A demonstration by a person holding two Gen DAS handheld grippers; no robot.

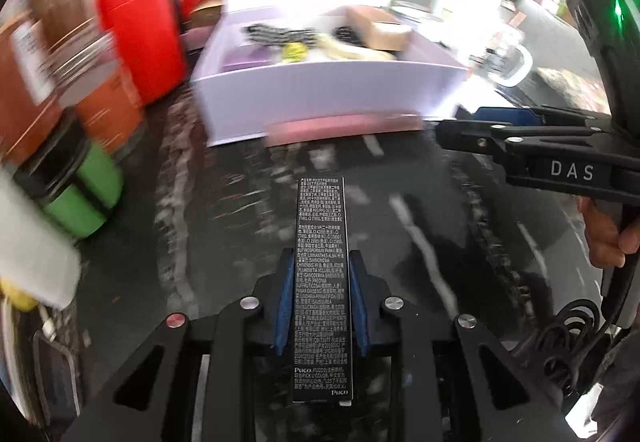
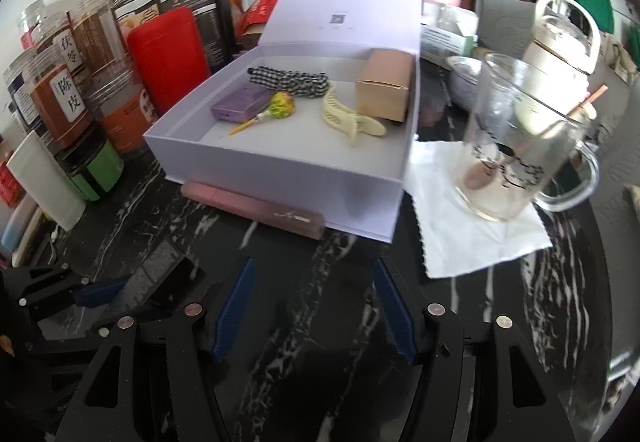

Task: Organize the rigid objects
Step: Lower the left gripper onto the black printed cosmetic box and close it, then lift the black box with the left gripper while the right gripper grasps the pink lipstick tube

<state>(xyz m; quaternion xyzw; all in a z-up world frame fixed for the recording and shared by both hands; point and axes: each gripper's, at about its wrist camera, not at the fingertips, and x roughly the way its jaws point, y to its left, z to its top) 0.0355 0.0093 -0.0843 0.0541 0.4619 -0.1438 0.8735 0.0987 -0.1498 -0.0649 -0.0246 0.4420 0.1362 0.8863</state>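
Note:
My left gripper (image 1: 322, 270) is shut on a slim black box (image 1: 320, 242) printed with white text, which sticks forward above the dark marble table (image 1: 400, 201). An open lilac gift box (image 2: 280, 169) stands ahead and holds a tan carton (image 2: 384, 85), a cream hair claw (image 2: 348, 117), a lollipop (image 2: 280, 103), a small purple case (image 2: 238, 105) and a checked fabric piece (image 2: 292, 81). A slim pink box (image 2: 256, 207) lies against its front wall. My right gripper (image 2: 314, 270) is open over bare table, with nothing between its fingers.
Jars (image 2: 64, 89), a red canister (image 2: 168, 57) and a green canister (image 2: 96, 169) crowd the left side. A glass mug (image 2: 508, 145) stands on a white napkin (image 2: 472, 234) to the right of the gift box. A person's hand (image 1: 608, 238) holds the right gripper.

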